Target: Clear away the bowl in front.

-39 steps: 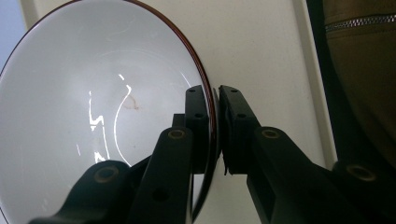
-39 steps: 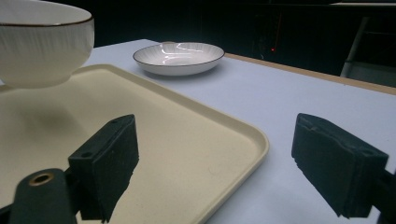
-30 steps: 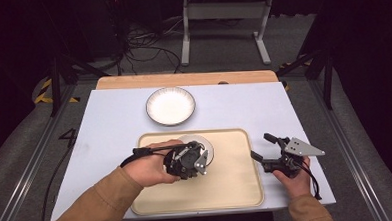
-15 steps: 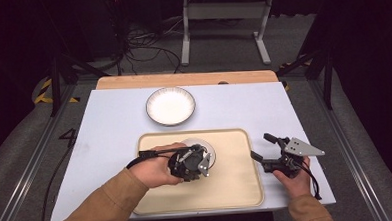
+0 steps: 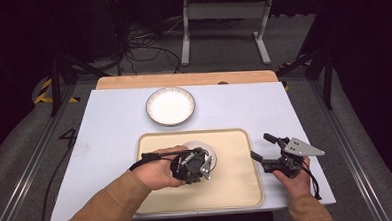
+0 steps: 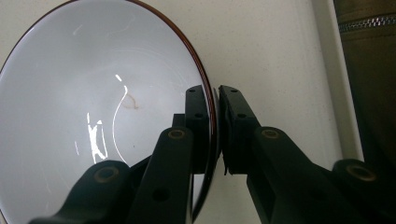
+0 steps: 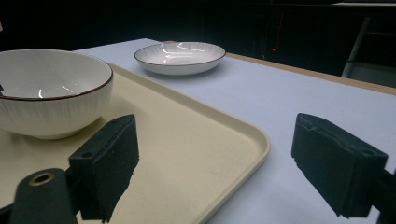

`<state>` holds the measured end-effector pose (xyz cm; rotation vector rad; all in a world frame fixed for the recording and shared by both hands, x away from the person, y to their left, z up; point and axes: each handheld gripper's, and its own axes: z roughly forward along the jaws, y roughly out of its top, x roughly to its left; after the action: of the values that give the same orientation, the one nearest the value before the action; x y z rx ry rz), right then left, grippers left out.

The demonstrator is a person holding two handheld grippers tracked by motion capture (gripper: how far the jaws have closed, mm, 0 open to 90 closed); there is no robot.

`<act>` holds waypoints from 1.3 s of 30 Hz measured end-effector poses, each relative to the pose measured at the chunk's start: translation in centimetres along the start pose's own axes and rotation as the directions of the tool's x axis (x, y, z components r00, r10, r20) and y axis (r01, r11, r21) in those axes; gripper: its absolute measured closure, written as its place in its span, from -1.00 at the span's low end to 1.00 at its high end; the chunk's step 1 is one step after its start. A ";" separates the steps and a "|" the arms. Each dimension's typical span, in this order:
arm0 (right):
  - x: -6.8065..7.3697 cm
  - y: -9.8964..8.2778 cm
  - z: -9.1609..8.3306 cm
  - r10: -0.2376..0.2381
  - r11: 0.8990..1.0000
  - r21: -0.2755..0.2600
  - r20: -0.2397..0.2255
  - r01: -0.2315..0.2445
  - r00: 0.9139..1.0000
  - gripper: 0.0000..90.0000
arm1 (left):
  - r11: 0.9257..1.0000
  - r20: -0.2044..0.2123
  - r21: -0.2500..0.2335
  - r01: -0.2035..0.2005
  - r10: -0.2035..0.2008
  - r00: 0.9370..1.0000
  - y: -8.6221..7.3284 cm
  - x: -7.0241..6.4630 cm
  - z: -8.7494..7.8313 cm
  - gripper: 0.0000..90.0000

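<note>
Left gripper view: my left gripper (image 6: 215, 130) pinches the bowl (image 6: 93, 116) by its rim; glazed, slippery, breakable. My right gripper (image 7: 215, 168) hangs open.

Table (image 5: 110, 144) brightly lit, surroundings dark; glare streaks inside bowl (image 6: 93, 116); near claw pads blurred.

White table (image 5: 110, 139): beige tray (image 5: 237, 189) near edge, shallow plate (image 5: 171, 105) behind.

Right gripper (image 7: 215, 163) (jaws wide) hovers, perhaps, over the tray (image 7: 196, 154) edge.
</note>
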<state>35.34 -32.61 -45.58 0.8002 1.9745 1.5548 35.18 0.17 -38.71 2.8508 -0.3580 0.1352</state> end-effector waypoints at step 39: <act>0.0 0.0 0.0 0.005 1.000 0.001 0.006 -0.005 1.000 -0.71 | 0.984 0.064 -0.100 0.144 -0.138 0.988 -0.6 -0.7 -1.1 0.40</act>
<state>35.33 -32.63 -45.57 0.8098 1.9709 1.5528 34.53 1.17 -37.88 2.7689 -0.1675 0.0080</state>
